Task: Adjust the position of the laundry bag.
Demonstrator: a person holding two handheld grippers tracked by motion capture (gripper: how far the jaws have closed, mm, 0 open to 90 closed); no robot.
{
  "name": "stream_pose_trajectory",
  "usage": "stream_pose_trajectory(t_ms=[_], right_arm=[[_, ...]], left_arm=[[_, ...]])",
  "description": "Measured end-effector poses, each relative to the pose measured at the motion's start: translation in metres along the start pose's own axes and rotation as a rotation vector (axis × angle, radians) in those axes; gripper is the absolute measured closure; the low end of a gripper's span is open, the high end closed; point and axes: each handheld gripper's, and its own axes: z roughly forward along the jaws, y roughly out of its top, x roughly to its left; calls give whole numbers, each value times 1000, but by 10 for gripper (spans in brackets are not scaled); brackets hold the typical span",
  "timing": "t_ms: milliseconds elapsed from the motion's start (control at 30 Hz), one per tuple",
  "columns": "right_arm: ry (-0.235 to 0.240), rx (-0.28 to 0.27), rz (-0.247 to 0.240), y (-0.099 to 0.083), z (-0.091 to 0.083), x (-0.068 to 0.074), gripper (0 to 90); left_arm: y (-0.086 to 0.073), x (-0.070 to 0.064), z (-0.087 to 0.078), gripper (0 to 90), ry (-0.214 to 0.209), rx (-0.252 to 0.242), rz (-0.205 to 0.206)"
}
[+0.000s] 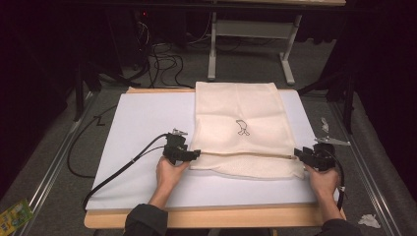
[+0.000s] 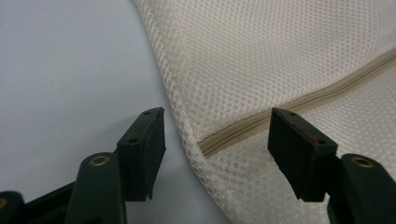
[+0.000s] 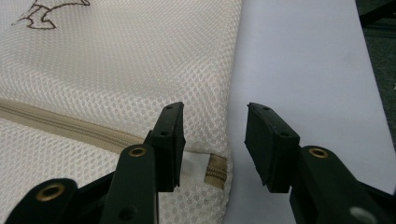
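A cream mesh bag (image 1: 239, 127) with a small dark outline drawing lies flat on the white board (image 1: 142, 123). A beige zipper (image 1: 246, 154) runs across its near part. My left gripper (image 1: 195, 154) stands open at the zipper's left end (image 2: 205, 144), its jaws on either side of the bag's edge (image 2: 187, 130). My right gripper (image 1: 297, 154) is open at the bag's right edge, where the zipper's end tab (image 3: 215, 171) sits between its jaws. The mesh bag (image 3: 116, 74) lies left of that gap.
The white board lies on a wooden table (image 1: 206, 219). Cables (image 1: 118, 169) trail from the left gripper over the board's left side. Grey table legs (image 1: 212, 49) and loose cables stand on the floor beyond. Crumpled scraps (image 1: 369, 220) lie at the right.
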Motion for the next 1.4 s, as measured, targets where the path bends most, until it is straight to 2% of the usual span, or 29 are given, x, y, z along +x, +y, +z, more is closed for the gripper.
stream_pose_trajectory(t_ms=[133, 467, 667, 933, 967, 1033, 1067, 1167, 1233, 1267, 1400], right_arm=[[3, 13, 2, 0, 4, 0, 577], [0, 36, 8, 1, 8, -2, 578], [19, 73, 21, 2, 14, -2, 586], [25, 126, 19, 11, 18, -2, 589], [25, 143, 10, 13, 18, -1, 620], [29, 148, 5, 14, 19, 0, 665], [29, 148, 5, 14, 19, 0, 665], [29, 161, -2, 15, 20, 0, 782], [34, 163, -3, 16, 21, 0, 803], [35, 165, -9, 16, 21, 0, 842], [31, 166, -28, 18, 21, 2, 870]], left_arm=[[0, 0, 4, 369, -6, 17, -4], [2, 0, 7, 383, -11, 5, -14], [6, -6, 10, 431, 11, 25, 19], [8, -5, 10, 551, 39, 39, 31], [9, -6, 11, 587, 58, 47, 44], [10, -8, 11, 619, 69, 52, 55], [10, -8, 11, 641, 69, 52, 55], [11, -6, 12, 704, 67, 52, 50], [12, -5, 13, 725, 63, 56, 47], [13, -4, 13, 772, 55, 58, 37], [14, -4, 14, 840, 29, 58, 30]])
